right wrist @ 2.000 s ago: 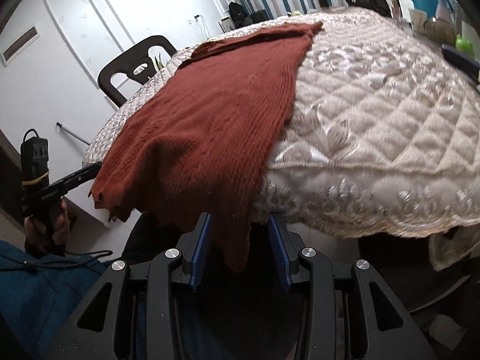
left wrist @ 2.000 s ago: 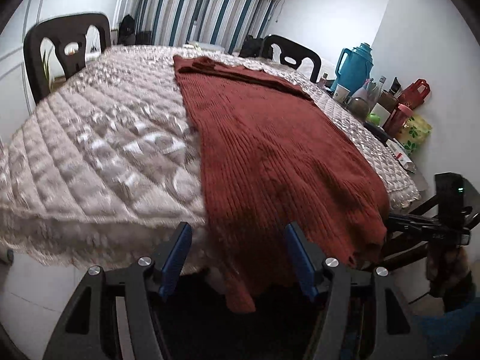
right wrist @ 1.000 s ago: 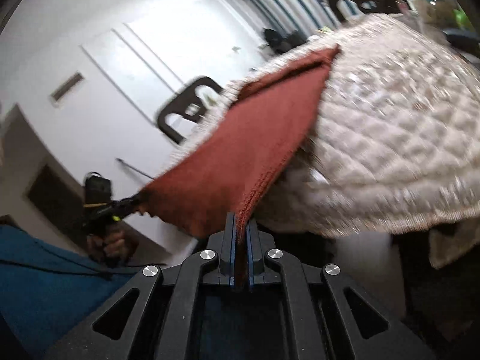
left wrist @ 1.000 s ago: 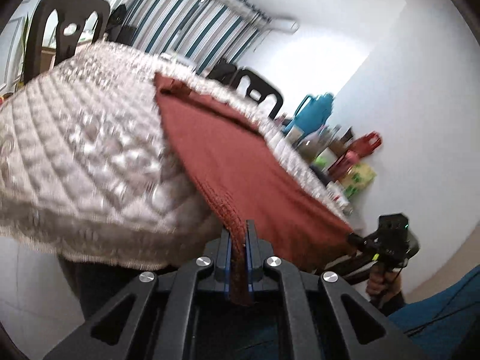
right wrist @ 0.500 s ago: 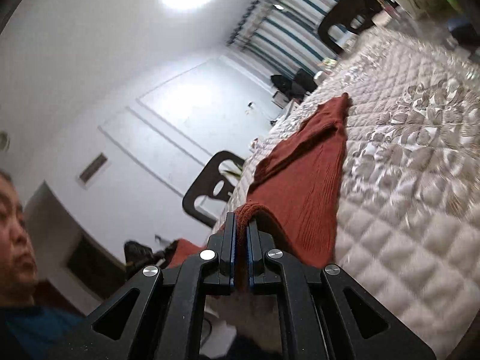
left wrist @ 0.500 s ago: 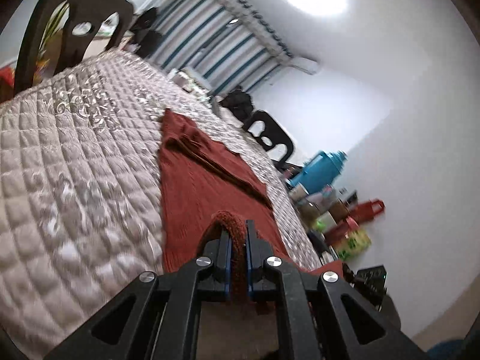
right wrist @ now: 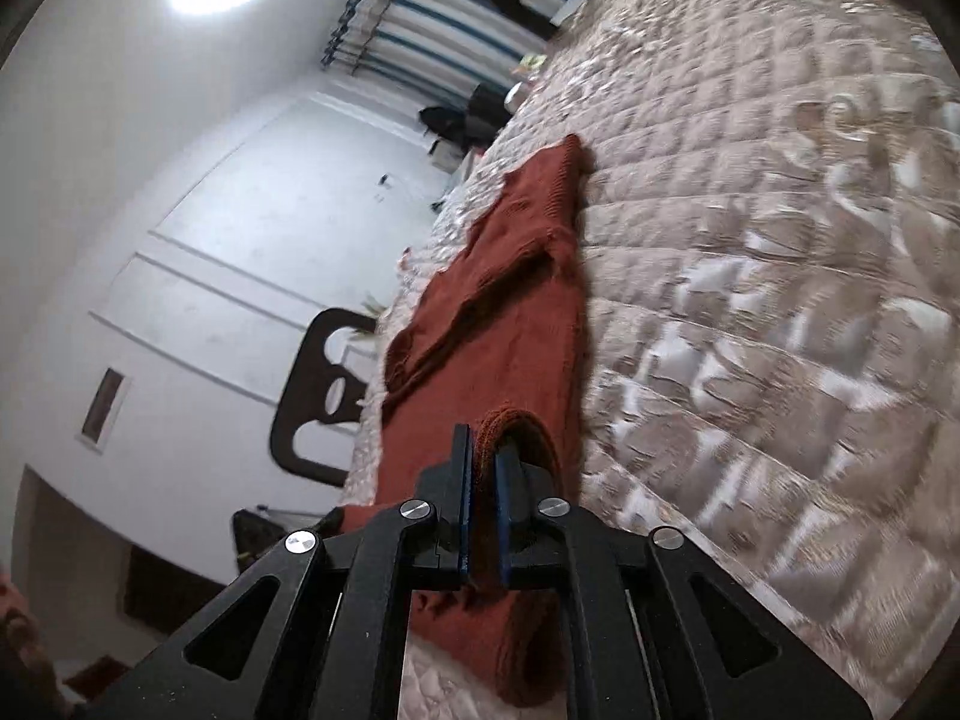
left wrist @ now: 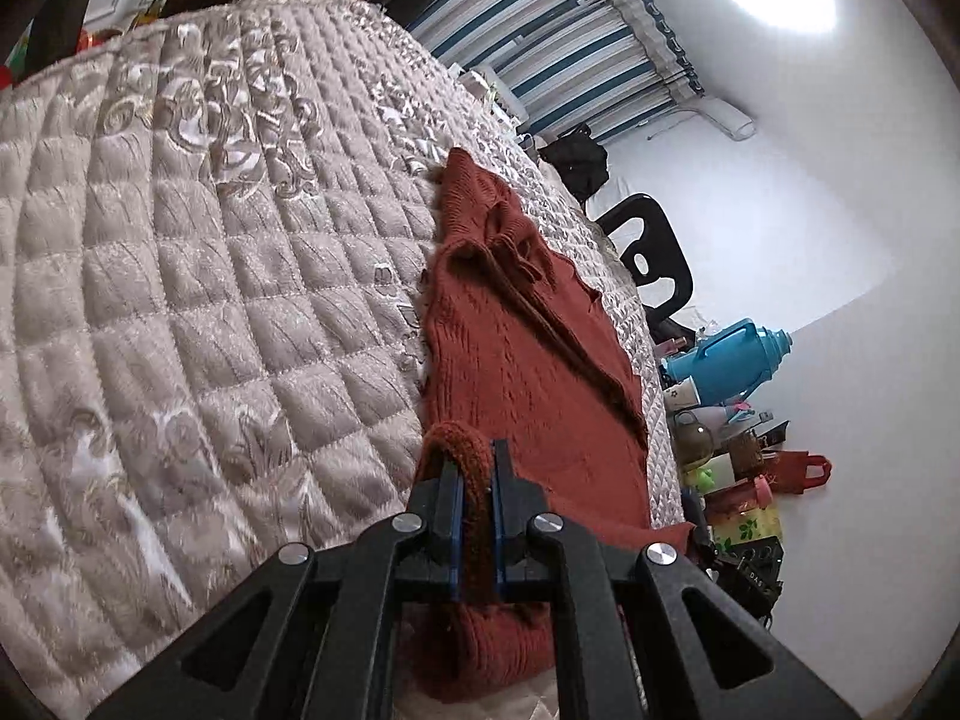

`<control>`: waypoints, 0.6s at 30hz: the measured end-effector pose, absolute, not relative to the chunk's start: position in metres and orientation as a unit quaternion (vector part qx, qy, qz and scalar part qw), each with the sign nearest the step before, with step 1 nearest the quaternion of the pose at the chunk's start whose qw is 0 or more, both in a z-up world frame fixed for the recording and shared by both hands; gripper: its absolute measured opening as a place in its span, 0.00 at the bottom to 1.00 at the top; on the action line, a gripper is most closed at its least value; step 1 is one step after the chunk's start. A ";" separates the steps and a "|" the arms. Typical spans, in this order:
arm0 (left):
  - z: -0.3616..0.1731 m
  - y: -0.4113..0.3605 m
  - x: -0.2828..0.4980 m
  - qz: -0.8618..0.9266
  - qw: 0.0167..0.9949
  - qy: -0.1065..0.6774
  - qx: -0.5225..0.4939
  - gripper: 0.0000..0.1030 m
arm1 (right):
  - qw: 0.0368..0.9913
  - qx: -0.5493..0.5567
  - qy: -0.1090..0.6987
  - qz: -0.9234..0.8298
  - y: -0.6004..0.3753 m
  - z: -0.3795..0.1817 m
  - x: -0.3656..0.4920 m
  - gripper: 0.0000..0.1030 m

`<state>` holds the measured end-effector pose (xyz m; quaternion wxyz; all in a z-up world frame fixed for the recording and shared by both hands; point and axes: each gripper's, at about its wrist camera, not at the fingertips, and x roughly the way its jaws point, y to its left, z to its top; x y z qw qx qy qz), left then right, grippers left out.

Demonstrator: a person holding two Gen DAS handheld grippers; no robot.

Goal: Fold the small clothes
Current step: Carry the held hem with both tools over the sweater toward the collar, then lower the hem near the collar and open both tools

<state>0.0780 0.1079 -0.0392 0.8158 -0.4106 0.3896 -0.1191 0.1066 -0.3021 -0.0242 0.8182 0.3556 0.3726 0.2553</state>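
While both grippers pinch hem corners, left gripper (left wrist: 475,474) and right gripper (right wrist: 485,468) carry the red sweater (left wrist: 528,360) over itself on the quilt (left wrist: 180,300); next, lay the hem down squarely and release.

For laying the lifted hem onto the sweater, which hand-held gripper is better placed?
Neither clearly: the left hand-held gripper and right hand-held gripper each pinch a hem corner of the sweater above its body.

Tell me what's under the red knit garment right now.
The red knit garment lies on the quilted table cover, which shows all around it. Its lifted near hem is doubled over the garment's own lower part; what lies beneath that fold is covered.
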 end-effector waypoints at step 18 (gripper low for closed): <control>-0.024 0.116 0.092 -0.115 0.816 0.358 -0.439 0.36 | 0.803 0.377 0.365 0.281 -0.310 -0.017 0.131 0.23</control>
